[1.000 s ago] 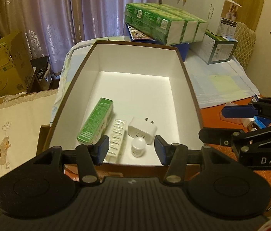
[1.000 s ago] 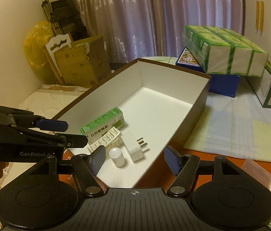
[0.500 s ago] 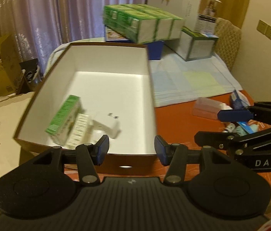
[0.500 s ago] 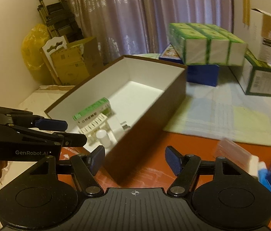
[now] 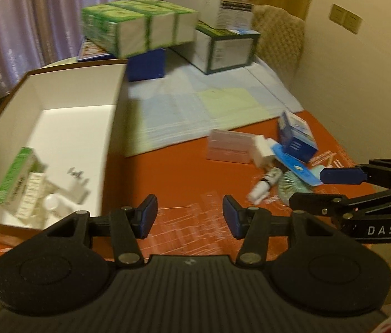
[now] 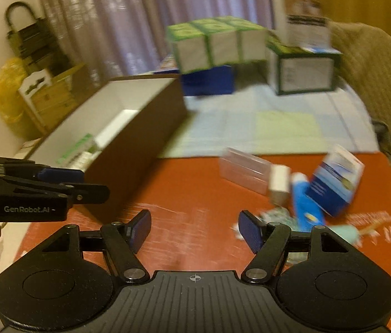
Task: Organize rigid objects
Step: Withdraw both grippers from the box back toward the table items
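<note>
Both your tools are empty: the left tool (image 5: pixel 189 216) stands narrower, the right tool (image 6: pixel 194 231) wider. You aim them at the loose pile (image 5: pixel 278 163) right of the box (image 5: pixel 112 127), probably for the next pick.

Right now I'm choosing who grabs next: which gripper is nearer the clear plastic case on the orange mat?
Right. The right gripper is open beside the loose pile holding the clear plastic case; the left gripper, also open, sits nearer the brown box.

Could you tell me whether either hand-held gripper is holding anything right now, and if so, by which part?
Nothing is held. The left hand-held gripper and the right hand-held gripper both stand open, with only the orange table surface showing between their fingers.
</note>
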A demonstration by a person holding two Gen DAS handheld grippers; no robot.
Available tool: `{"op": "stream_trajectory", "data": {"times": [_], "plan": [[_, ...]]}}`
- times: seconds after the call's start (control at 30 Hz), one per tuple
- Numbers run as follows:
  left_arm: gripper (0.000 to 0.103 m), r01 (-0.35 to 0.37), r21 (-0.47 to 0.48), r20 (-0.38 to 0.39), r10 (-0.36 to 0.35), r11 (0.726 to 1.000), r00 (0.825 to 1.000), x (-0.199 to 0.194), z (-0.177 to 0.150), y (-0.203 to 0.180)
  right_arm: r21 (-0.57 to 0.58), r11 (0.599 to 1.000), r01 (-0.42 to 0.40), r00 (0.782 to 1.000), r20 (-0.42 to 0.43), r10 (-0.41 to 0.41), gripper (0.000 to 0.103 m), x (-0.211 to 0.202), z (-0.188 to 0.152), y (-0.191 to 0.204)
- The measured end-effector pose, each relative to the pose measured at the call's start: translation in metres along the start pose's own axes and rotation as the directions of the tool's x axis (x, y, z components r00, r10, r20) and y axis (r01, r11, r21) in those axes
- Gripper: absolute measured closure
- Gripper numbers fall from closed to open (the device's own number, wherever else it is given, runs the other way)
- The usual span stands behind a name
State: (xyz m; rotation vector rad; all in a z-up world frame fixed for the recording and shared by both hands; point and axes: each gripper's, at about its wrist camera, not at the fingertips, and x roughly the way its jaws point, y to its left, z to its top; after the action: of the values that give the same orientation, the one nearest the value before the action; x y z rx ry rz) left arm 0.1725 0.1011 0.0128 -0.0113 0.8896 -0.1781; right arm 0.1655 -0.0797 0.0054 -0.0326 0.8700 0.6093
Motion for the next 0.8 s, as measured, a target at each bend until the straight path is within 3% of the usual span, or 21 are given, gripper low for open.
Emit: {"op": "stream_trajectory", "data": {"times": [0.4, 0.8], "plan": [[0.054, 0.051, 0.052, -0.030, -0.050, 0.997, 0.998, 0.045, 0.016, -0.056, 0.129, 0.983, 0.132, 0.991, -0.006, -0.133, 0.036, -0.024, -0.016, -0.072], [0.054, 0.029, 0.098, -0.038, -0.025, 0.995, 0.999, 0.102, 0.038, -0.088, 0.205, 0.956, 0.210, 0.978, -0.036, -0.207, 0.036, -0.006, -0.008, -0.126]]}}
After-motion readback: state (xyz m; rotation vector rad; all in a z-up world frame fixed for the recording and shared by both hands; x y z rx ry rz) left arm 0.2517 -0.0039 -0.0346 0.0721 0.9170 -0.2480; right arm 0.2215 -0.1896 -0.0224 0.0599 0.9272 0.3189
